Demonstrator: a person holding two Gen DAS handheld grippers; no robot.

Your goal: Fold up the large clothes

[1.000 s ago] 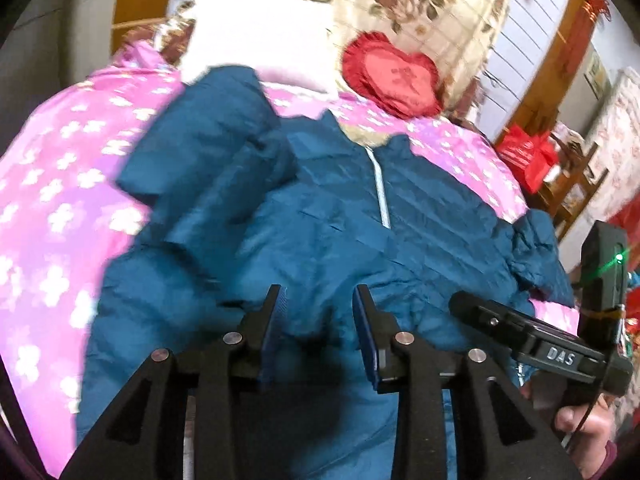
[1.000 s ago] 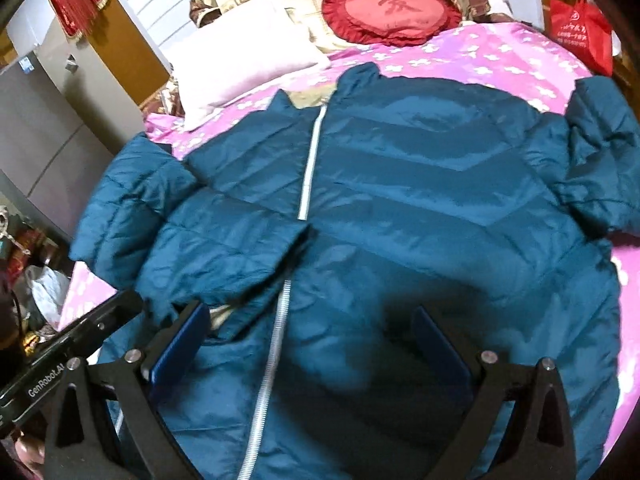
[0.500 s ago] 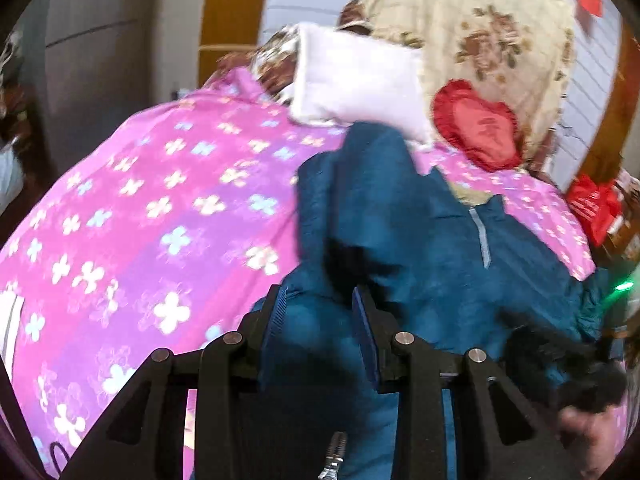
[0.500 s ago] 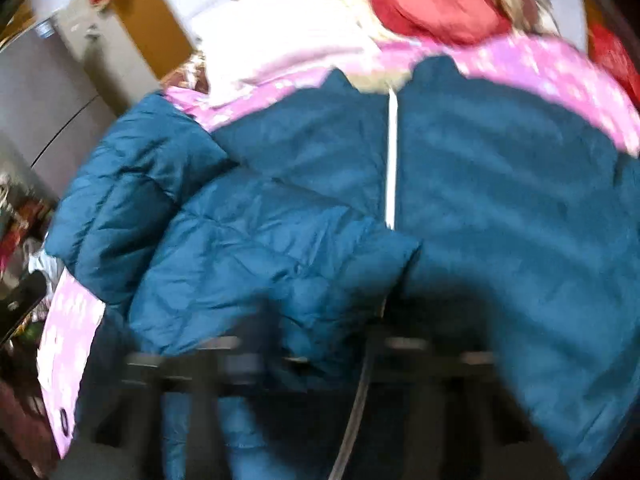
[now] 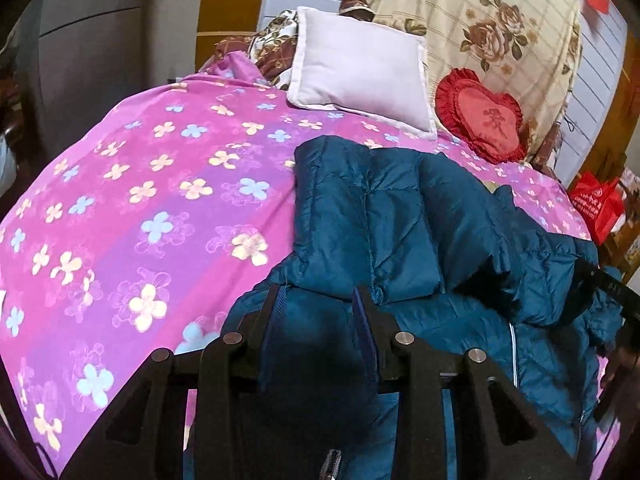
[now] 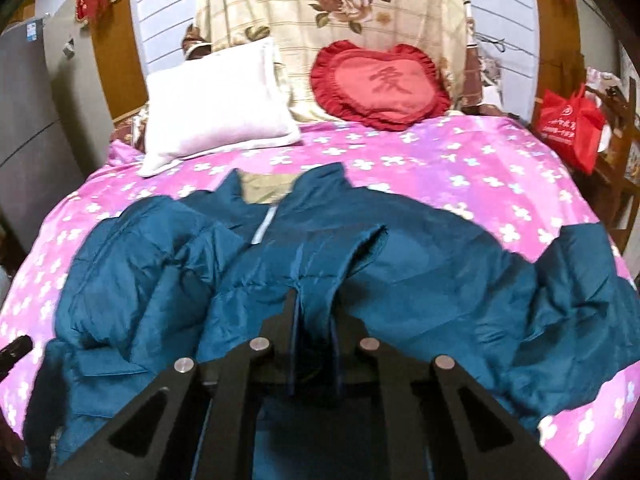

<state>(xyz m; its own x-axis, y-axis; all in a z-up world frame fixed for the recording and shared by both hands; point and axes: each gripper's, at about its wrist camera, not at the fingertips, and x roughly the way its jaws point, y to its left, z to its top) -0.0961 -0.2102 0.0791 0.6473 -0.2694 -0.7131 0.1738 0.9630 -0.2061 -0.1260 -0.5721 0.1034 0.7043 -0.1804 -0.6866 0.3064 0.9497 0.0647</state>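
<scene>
A teal puffer jacket (image 6: 400, 280) sprawls across a pink floral bedspread (image 5: 140, 200), below 2 pillows. The right gripper (image 6: 314, 312) pinches a raised fold near the zip; the left gripper (image 5: 318, 312), narrowed, apparently clasps the hem.

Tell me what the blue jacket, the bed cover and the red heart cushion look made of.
Blue jacket: thin, slightly glossy synthetic shell, probably nylon, with stitched puffy quilting that suggests padding. Bed cover: smooth printed woven fabric with a faint sheen, cotton or polyester unclear. Red heart cushion: satin-like cloth with a ruffled edge.
</scene>
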